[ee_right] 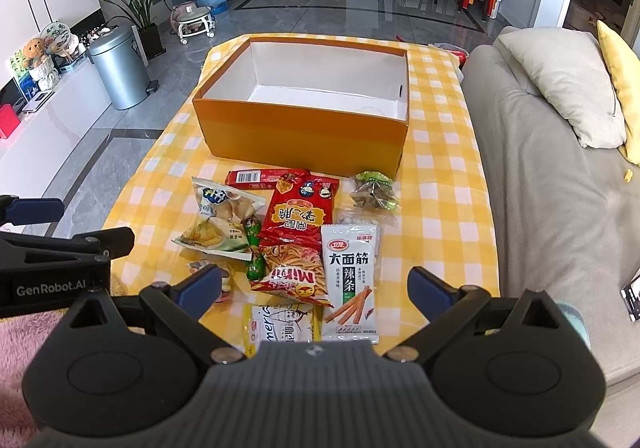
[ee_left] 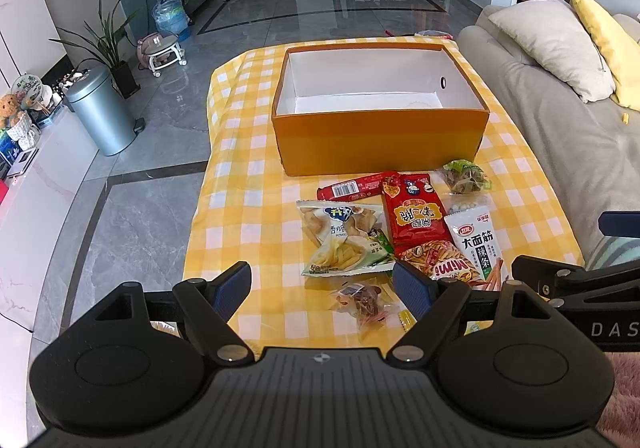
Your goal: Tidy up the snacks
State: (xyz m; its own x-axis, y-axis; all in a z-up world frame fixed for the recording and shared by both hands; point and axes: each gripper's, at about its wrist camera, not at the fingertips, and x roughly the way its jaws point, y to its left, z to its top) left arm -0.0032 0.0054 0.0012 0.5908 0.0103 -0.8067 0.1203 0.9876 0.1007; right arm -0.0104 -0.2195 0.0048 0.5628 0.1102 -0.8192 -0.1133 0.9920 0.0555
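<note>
An empty orange box (ee_left: 380, 135) (ee_right: 304, 133) with a white inside stands on the yellow checked tablecloth (ee_left: 248, 183) (ee_right: 436, 199). Several snack packs lie in front of it: a red Mimi bag (ee_left: 420, 228) (ee_right: 296, 232), a white spicy-strip pack (ee_left: 478, 244) (ee_right: 352, 276), a pale chip bag (ee_left: 340, 240) (ee_right: 220, 219), a red bar (ee_left: 352, 189) (ee_right: 260, 176), a clear green-topped bag (ee_left: 466, 177) (ee_right: 374, 191). My left gripper (ee_left: 322, 288) is open and empty above a small clear candy pack (ee_left: 362, 302). My right gripper (ee_right: 316, 288) is open and empty above the near packs.
A grey sofa (ee_left: 568, 135) (ee_right: 560, 183) with cushions borders the table on the right. A metal bin (ee_left: 102, 111) (ee_right: 120, 67) and plants stand on the tiled floor to the left. A yellow-white pack (ee_right: 280, 326) lies at the table's near edge.
</note>
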